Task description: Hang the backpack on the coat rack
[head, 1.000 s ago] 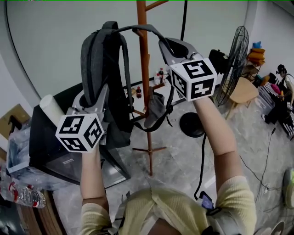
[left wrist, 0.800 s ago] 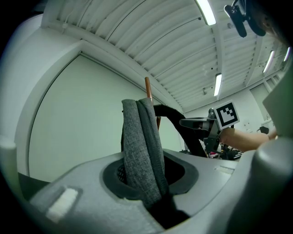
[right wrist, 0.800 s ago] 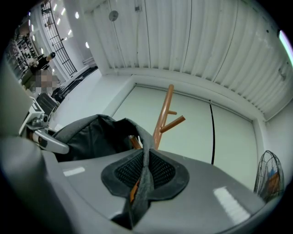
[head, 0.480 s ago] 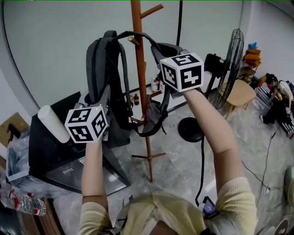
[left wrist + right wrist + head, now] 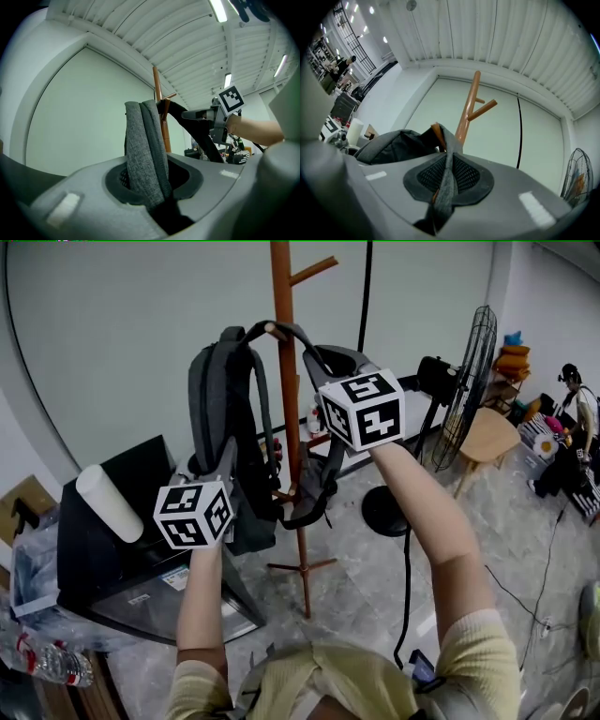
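A grey backpack (image 5: pixel 228 418) hangs against the brown wooden coat rack (image 5: pixel 284 381). Its top strap (image 5: pixel 292 334) loops over a short peg (image 5: pixel 272 330) on the pole. My left gripper (image 5: pixel 223 454) is shut on the backpack's grey side fabric (image 5: pixel 146 154), low on the left. My right gripper (image 5: pixel 322 354) is shut on the strap (image 5: pixel 445 185) just right of the pole. In the right gripper view the strap runs from the jaws up over the peg (image 5: pixel 438 136), with the backpack body (image 5: pixel 393 145) behind it. The left gripper view shows the right gripper (image 5: pixel 206 115) beyond the pole (image 5: pixel 162 122).
A standing fan (image 5: pixel 473 371) and a wooden stool (image 5: pixel 487 439) are at the right. A black case (image 5: pixel 103 559) with a white roll (image 5: pixel 108 502) sits at the left, plastic bottles (image 5: pixel 56 662) below it. A person (image 5: pixel 574 404) stands far right. A cable (image 5: pixel 407 568) trails across the floor.
Both grippers have carried the backpack closer to the pole and a little lower. The strap, which arched in front of the pole before, now lies over the peg.
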`<control>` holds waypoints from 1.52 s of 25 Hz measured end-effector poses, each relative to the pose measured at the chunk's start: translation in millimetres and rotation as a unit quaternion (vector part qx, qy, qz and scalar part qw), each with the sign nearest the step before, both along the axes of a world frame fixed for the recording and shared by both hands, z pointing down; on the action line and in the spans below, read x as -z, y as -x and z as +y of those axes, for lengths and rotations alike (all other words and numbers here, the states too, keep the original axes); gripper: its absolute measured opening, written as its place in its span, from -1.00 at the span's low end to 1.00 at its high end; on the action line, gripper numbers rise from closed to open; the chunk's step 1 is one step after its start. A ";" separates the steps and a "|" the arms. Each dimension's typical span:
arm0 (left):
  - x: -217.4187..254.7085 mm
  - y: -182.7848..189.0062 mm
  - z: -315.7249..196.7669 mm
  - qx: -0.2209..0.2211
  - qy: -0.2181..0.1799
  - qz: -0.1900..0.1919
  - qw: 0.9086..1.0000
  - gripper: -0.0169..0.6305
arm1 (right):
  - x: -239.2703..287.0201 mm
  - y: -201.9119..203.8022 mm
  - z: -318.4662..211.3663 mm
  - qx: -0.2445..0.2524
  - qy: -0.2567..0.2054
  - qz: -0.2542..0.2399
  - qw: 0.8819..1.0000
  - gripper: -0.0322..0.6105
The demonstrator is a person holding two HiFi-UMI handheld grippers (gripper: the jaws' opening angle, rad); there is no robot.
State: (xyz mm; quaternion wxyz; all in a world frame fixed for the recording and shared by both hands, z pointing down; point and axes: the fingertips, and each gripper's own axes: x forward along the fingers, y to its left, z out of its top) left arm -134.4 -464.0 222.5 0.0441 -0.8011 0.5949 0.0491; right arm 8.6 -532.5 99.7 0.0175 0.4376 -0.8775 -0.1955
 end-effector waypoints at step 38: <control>-72.3 -41.0 18.4 -0.032 0.026 -0.048 0.998 -0.51 | -8.8 26.9 16.9 -0.005 -0.082 -0.013 0.997 -0.63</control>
